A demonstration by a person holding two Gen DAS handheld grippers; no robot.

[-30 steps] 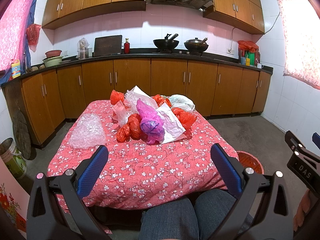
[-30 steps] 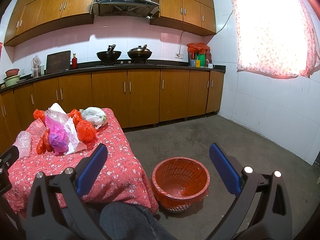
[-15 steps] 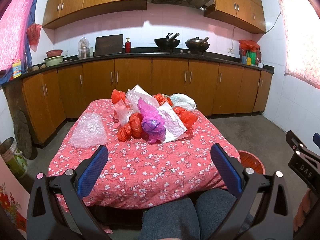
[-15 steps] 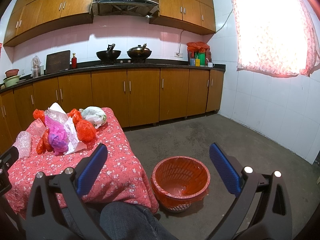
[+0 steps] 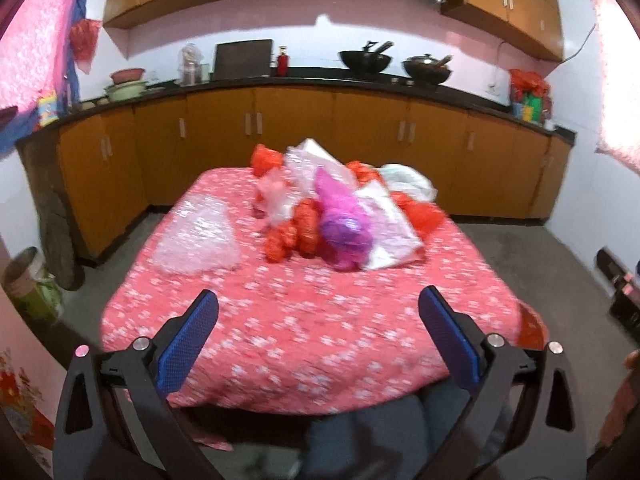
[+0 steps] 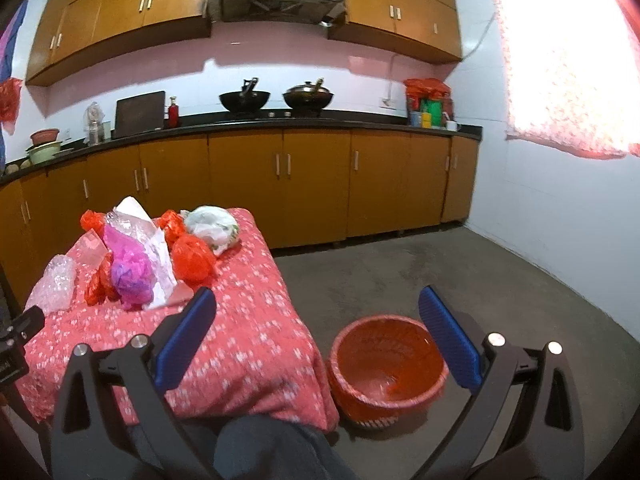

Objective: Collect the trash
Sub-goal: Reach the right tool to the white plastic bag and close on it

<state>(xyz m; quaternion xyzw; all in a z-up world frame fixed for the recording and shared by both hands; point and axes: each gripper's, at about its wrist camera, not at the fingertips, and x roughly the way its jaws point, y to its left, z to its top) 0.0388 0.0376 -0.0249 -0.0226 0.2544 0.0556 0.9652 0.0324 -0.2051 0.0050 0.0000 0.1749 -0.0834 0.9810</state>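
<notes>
A heap of trash, red, pink, purple and white plastic bags [image 5: 340, 208], lies at the far middle of a table with a red flowered cloth [image 5: 304, 320]. A clear bubble-wrap sheet [image 5: 196, 236] lies to the left of the heap. The heap also shows in the right wrist view [image 6: 140, 256]. An orange basket [image 6: 384, 368] lined with a red bag stands on the floor by the table's right side. My left gripper [image 5: 318, 332] is open and empty over the table's near edge. My right gripper [image 6: 318, 336] is open and empty above the table corner and basket.
Wooden cabinets [image 5: 320, 148] with a dark counter run along the back wall, with woks [image 6: 244, 100] on it. A bucket [image 5: 28, 284] stands on the floor at the left. My knees [image 6: 272, 448] are under the near table edge. Grey floor [image 6: 440, 272] lies right of the table.
Both grippers have risen and moved forward, the left one more so and with blur. The table and the basket sit lower and closer in view. Both stay open and empty.
</notes>
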